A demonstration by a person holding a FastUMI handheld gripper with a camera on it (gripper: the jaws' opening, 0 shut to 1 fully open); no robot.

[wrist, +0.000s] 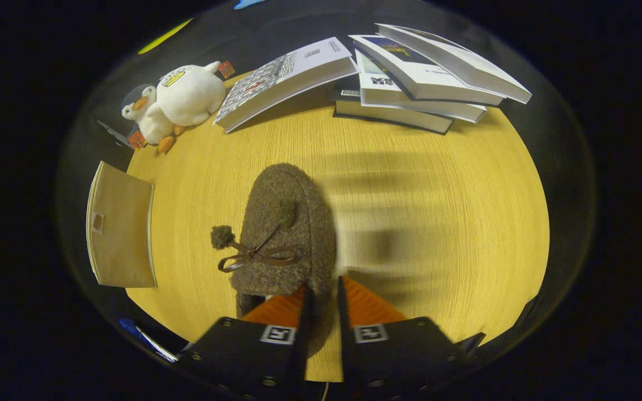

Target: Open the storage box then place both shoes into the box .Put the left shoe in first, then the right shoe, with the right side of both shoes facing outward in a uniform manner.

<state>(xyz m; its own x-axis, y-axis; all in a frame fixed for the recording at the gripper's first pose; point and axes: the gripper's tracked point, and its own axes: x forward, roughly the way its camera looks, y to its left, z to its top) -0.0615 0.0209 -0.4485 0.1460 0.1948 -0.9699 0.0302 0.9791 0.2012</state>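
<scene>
The tongs [321, 295] are closed on the heel-side wall of the brown fuzzy slipper with a bow and pompoms [285, 234]; both fingers press on it. The slipper's long axis runs straight ahead from the tongs, toe pointing away, over the yellow wooden worktop [438, 223]. A flat beige board [122, 228], perhaps part of the storage box, lies at the left edge. Beyond are the white plush duck [179, 100] and stacked books [399, 78], well apart, so nothing blocks the way.
</scene>
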